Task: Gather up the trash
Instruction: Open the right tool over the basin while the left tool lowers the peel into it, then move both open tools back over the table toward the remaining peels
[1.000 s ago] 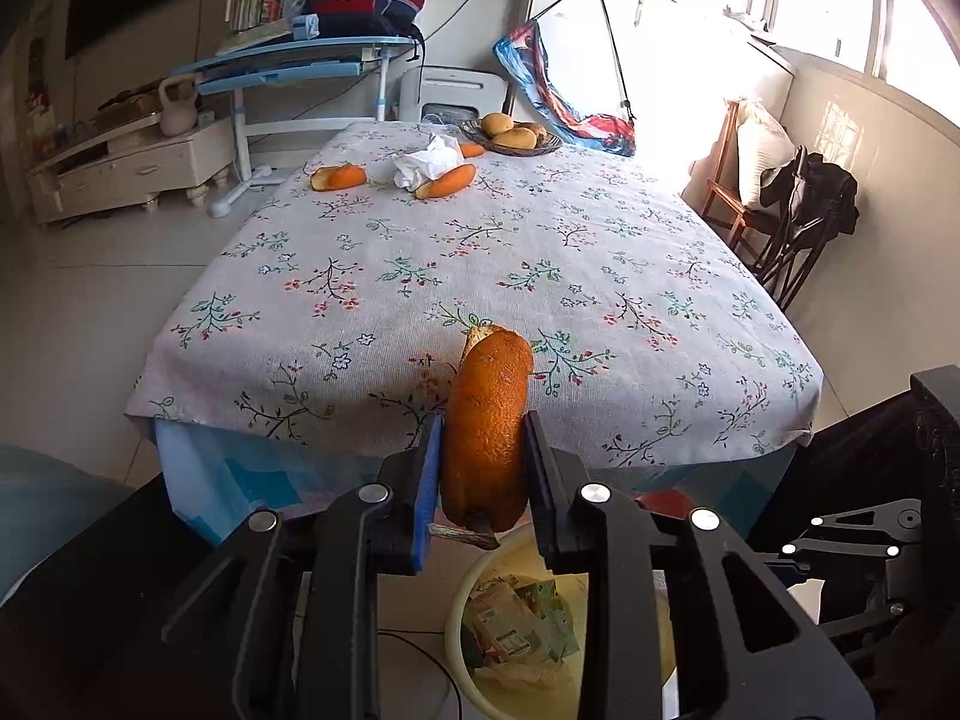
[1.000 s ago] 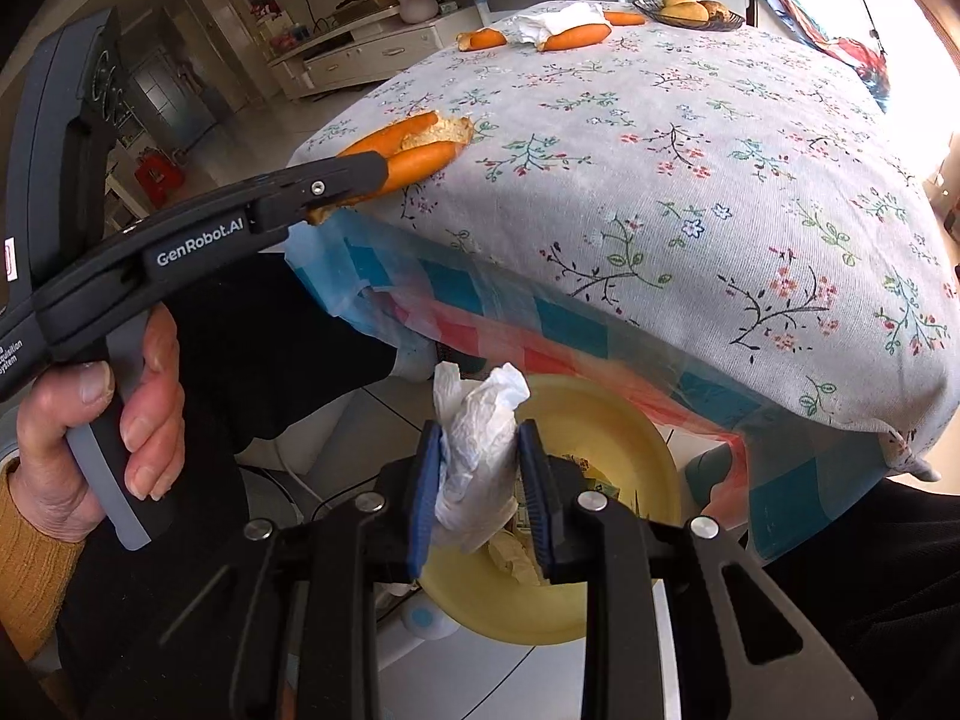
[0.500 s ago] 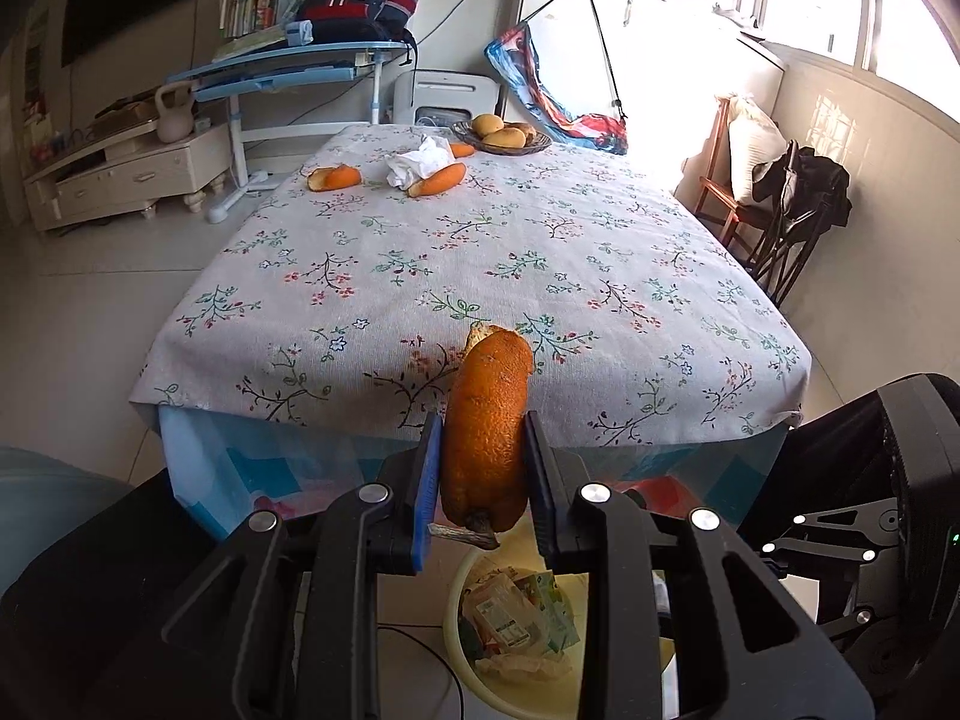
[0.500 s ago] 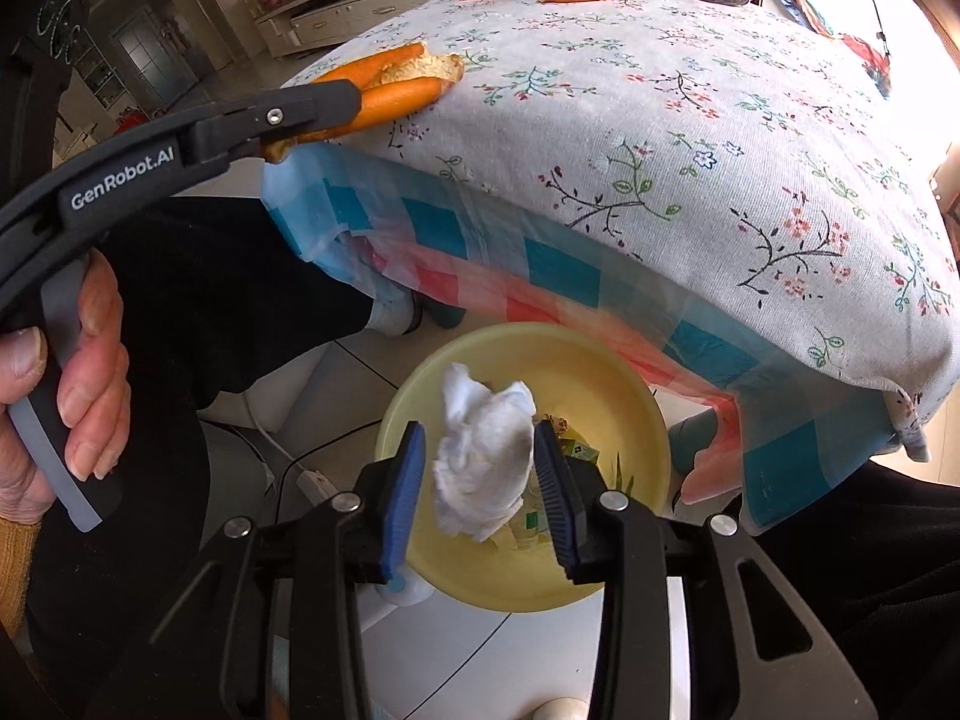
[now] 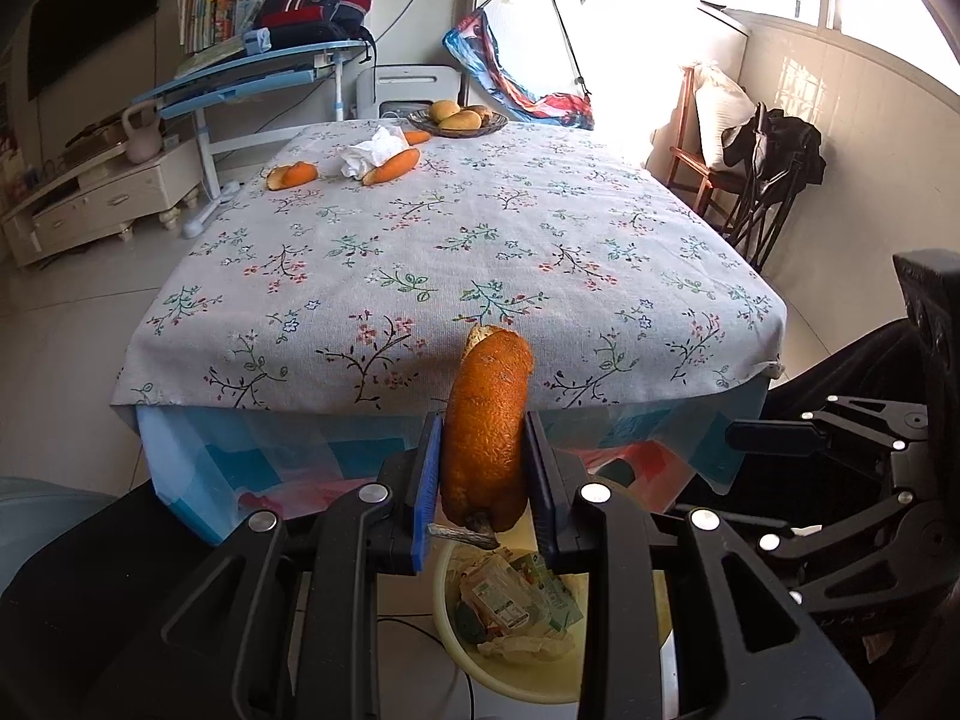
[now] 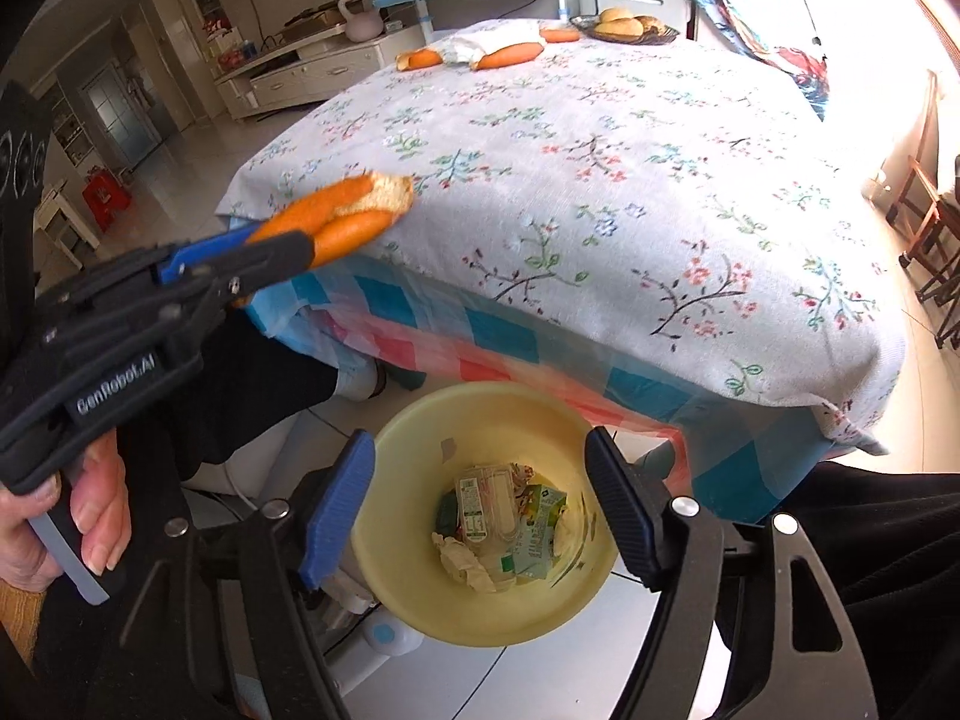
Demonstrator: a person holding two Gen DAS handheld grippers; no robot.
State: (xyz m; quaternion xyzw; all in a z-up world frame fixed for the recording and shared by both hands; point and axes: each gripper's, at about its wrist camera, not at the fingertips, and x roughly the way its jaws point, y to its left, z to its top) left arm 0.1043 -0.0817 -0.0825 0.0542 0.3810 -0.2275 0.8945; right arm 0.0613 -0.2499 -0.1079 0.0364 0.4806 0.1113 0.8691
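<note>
Broadly, a table [image 5: 420, 252] under a flowered cloth fills the middle of both views, its checked underlayer hanging over the near edge. Below that edge, at the bottom centre of each frame, stands a yellow bin [image 6: 420, 438] with cartons, wrappers and crumpled paper lying in its bottom. At the upper left of the table, far from the bin, lie more peel pieces [image 5: 390, 167] and a white tissue [image 5: 369, 151], near a dish of fruit [image 5: 459, 115].

The orange peel [image 5: 487, 438] is a long, curled, pitted strip with pale pith at its top end. It stands upright, low in the left wrist view, above the bin. The left gripper [image 5: 485, 468] stands narrow, pads pressed on its sides. The right gripper [image 6: 480, 504] hangs over the bin mouth, its jaws opening wide, with nothing between them.
</note>
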